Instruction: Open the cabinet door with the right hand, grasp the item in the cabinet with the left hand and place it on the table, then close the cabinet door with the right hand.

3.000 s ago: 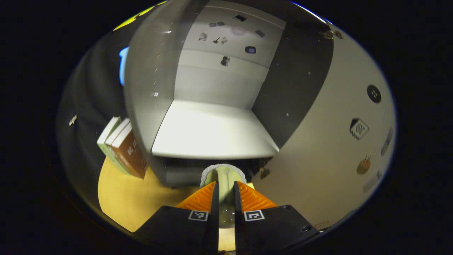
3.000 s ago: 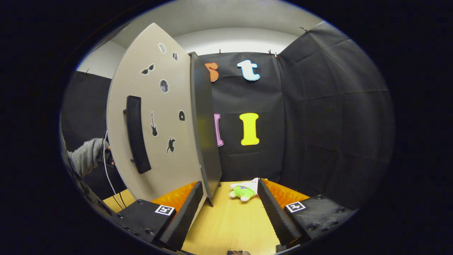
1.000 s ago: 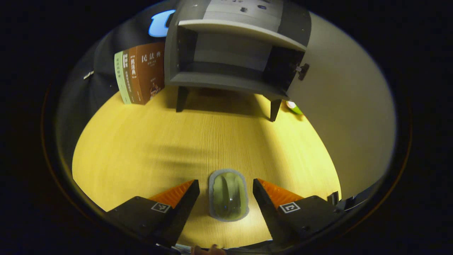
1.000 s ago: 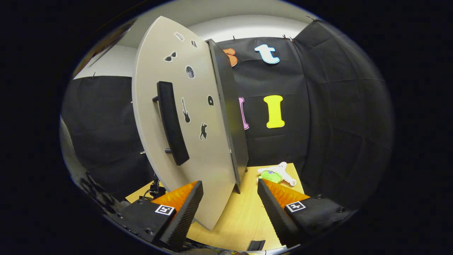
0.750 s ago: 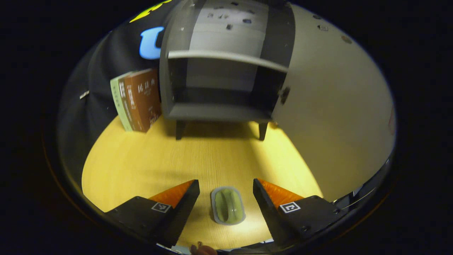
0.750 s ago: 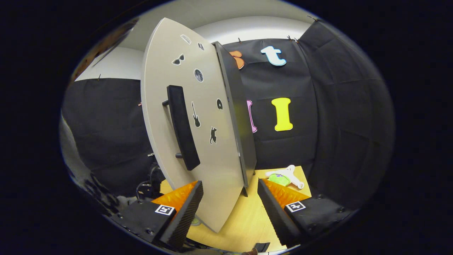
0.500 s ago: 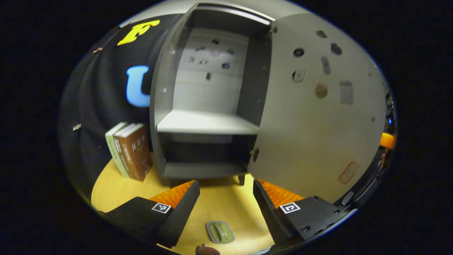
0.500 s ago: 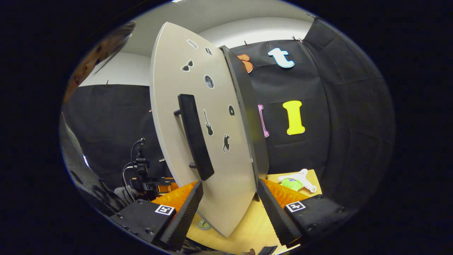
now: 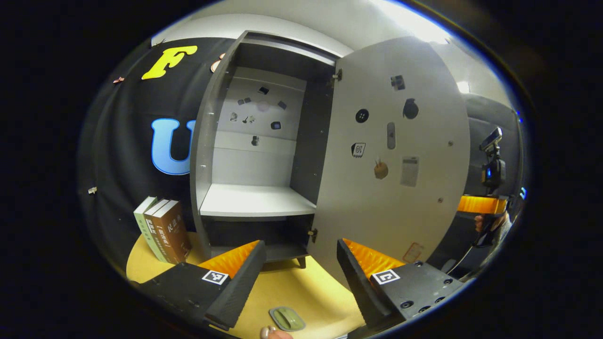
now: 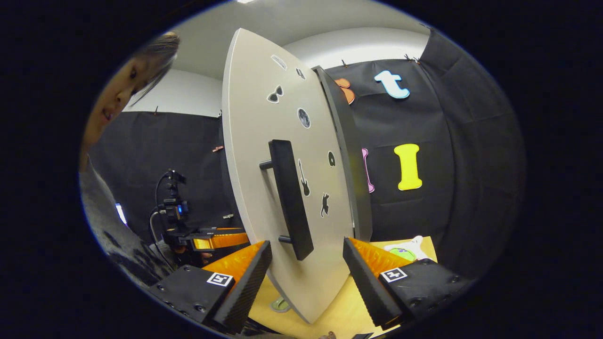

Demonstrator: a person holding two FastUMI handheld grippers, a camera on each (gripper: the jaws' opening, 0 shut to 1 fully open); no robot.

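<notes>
The cabinet (image 9: 256, 155) stands on short legs toward the back edge of the table (image 9: 301, 292), its inside open to the left gripper view. One shelf (image 9: 256, 202) crosses it partway up, with small stickers on the back wall above. The cabinet door (image 9: 391, 169) is swung wide open on its hinges at the cabinet's right side; its inner face carries several stickers. In the right gripper view the door's outer face (image 10: 287, 179) shows, with a long dark handle (image 10: 290, 197) running up and down it and a few small stickers beside the handle.

A group of books (image 9: 162, 230) stands upright on the table just left of the cabinet, near the back left corner. A small green and white toy (image 10: 405, 252) lies near the table's far edge, behind the door in the right gripper view.

The left gripper (image 9: 301, 263) hovers above the table in front of the cabinet, its fingers spread apart with nothing between them. The right gripper (image 10: 306, 266) sits just in front of the door's outer face, fingers spread wide, the lower end of the handle between them but not pinched.

The item, a small flat greenish packet (image 9: 287, 318), lies on the table near its front edge, below the left gripper.
</notes>
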